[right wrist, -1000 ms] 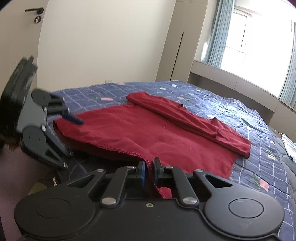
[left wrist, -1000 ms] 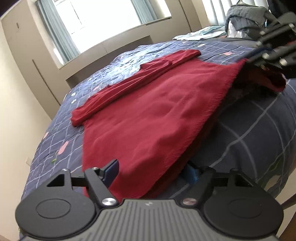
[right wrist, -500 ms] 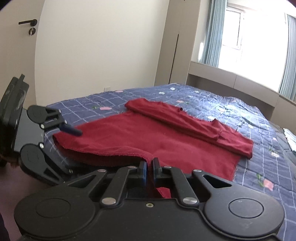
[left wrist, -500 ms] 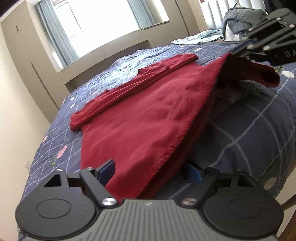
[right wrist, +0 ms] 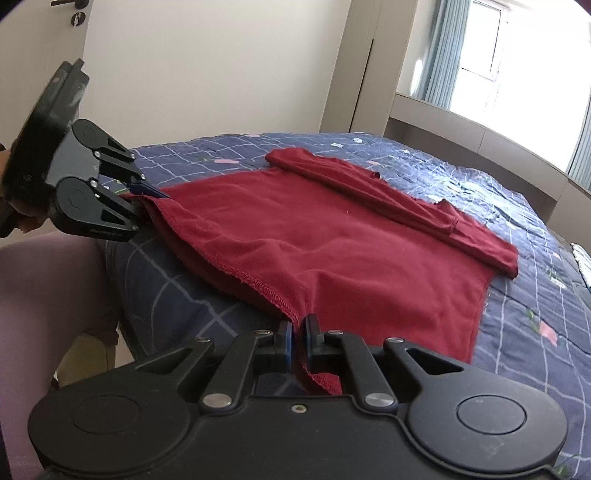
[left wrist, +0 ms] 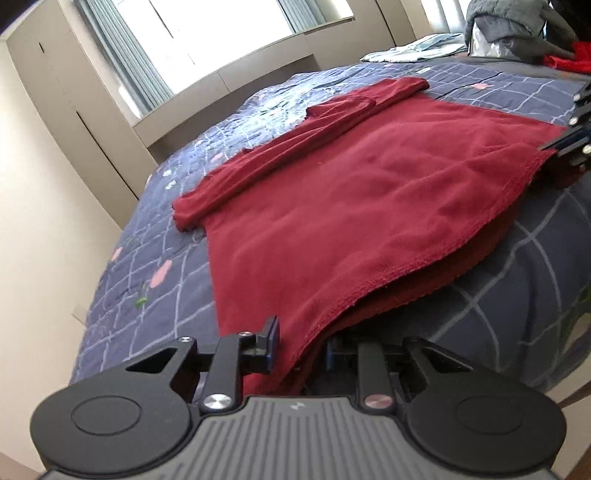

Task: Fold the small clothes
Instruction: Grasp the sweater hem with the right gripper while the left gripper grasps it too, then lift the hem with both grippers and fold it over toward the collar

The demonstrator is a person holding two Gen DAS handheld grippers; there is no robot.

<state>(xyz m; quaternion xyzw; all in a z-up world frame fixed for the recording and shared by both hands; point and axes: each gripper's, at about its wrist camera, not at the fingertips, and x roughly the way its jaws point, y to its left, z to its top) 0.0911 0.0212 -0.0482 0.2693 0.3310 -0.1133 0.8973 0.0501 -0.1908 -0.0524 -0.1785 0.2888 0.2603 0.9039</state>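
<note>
The right hand-held gripper [right wrist: 295,338] pinches a hem corner of the soft red knit garment [right wrist: 332,243] spread ahead on the quilted checked bed [right wrist: 535,295], while the left hand-held gripper [left wrist: 301,345], jaws apart, straddles the other corner; lifting both evenly should keep the fold square.

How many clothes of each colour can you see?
Red: 2, the big red shirt spread on the bed and a small red piece far back.
Grey: 1, the grey jacket.
Light blue: 1, the light blue cloth.
Total: 4.
</note>
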